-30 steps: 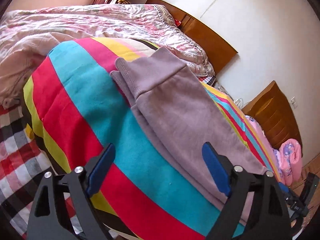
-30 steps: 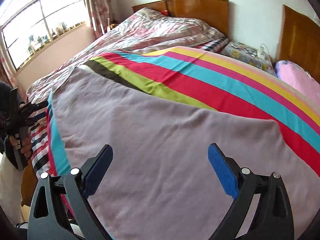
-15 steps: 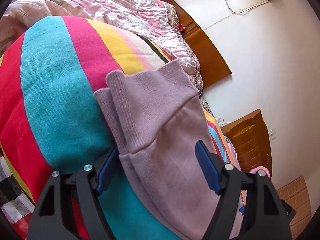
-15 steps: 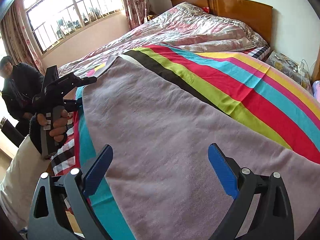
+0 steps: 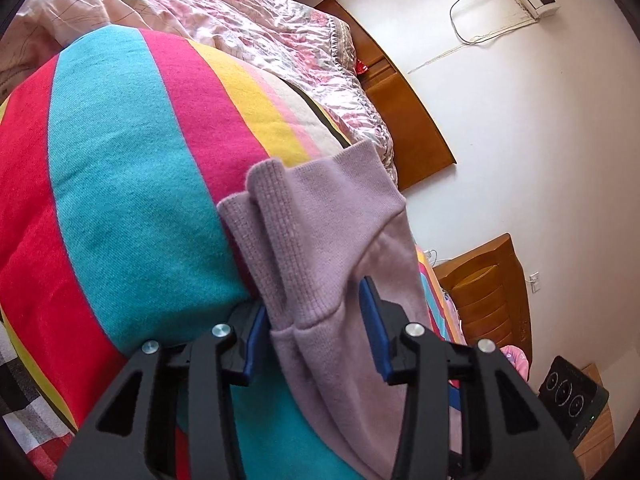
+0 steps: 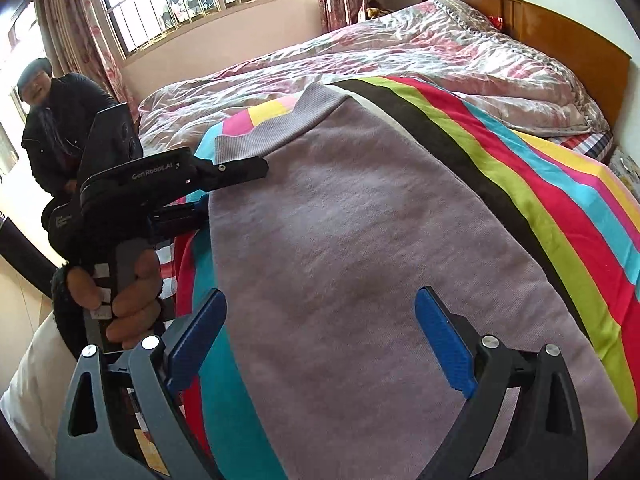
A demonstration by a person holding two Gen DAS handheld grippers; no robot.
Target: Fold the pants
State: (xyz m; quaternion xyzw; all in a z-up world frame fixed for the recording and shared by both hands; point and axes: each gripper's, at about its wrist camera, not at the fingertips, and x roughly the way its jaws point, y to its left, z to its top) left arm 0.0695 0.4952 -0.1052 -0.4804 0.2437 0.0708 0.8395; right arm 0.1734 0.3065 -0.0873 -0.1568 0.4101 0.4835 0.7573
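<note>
- The left gripper (image 5: 316, 330) is seen with its jaws closing around the ribbed cuff (image 5: 304, 240) of the mauve pants (image 6: 360, 260); the cuff is bunched between the blue pads (image 5: 372, 328), the left pad against the fabric while a sliver of gap appears to remain at the right pad, so a firm hold cannot yet be claimed.
- A second earlier these jaws were spread wide and set back from the cuff; the cuff has since been brought between them and the gap much narrowed.
- In the right wrist view, the same tool is shown at the pants' near-left edge, gripped by a hand (image 6: 120, 300) in a dark fleecy sleeve.
- The right gripper (image 6: 320, 344) is held wide, nothing caught between its fingers, poised above the pants' broad middle; over the past second it has been swept along the garment towards the cuff end.
- The pants are laid flat on the striped blanket (image 5: 120, 200), cuffs pointing towards the wooden headboard (image 6: 560, 36).
- Beyond the pants, a pink floral quilt (image 6: 400, 52) is heaped up to the headboard.
- A bystander in a dark coat (image 6: 52, 120) is seen left of the pants, by the window (image 6: 200, 0).
- The pinch is judged the opening of a fold: once the cuff is secured, the leg end can be carried back over the garment.
</note>
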